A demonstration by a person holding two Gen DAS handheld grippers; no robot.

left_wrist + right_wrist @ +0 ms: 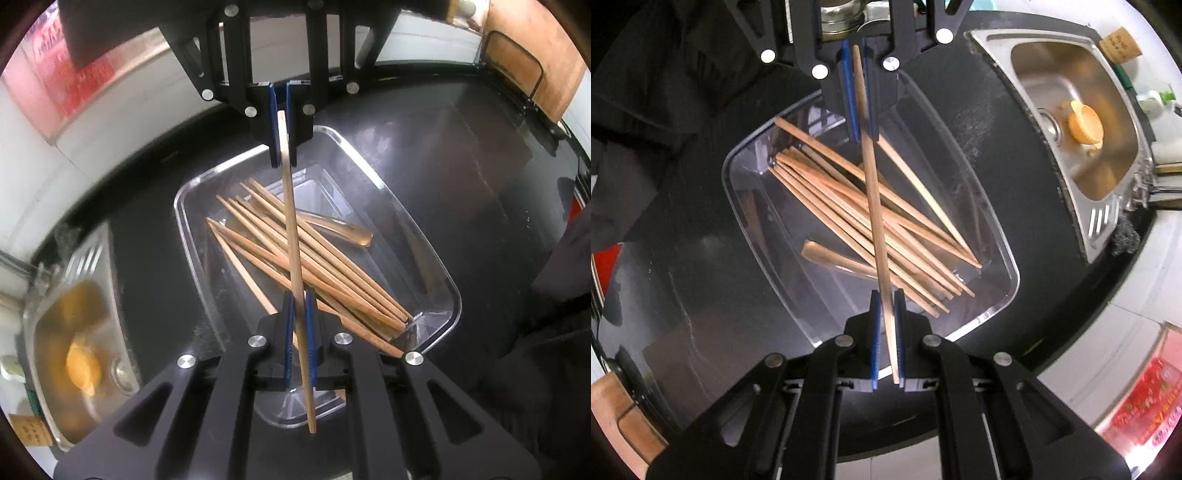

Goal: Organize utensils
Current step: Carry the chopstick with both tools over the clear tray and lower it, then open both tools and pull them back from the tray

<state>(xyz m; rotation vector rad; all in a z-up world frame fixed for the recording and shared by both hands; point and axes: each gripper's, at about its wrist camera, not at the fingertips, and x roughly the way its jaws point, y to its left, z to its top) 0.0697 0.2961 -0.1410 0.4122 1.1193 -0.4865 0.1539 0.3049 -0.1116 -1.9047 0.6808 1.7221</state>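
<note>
A: While both ends are pinched, where does the single chopstick (291, 229) sit?

B: Right above the clear tray (439, 266). The left hand-held gripper (300, 325) is clenched on its near end, and the right hand-held gripper (885, 325) grasps the other end, so one stick spans the tray between them, held clear of the heap.

A: And below it?

B: A loose pile of chopsticks (857, 218) lies inside the tray, crossing at slight angles, with a wooden spoon (831, 258) under them near one long wall. The tray stands on the dark tabletop (461, 155).

A: How far along is the sorting?

B: I judge it well along: most sticks are already gathered in the tray, and this one looks about to be laid in. The pile is not aligned, so tidying may remain.

A: Anything farther out?

B: Beyond the tray's far side, a steel sink (1071, 122) holds an orange cup (1086, 125).

A: What can't you make out?

B: Whether more utensils wait elsewhere; the gripper bodies block the tray's near corner, and the spoon's bowl is hidden under the sticks.
</note>
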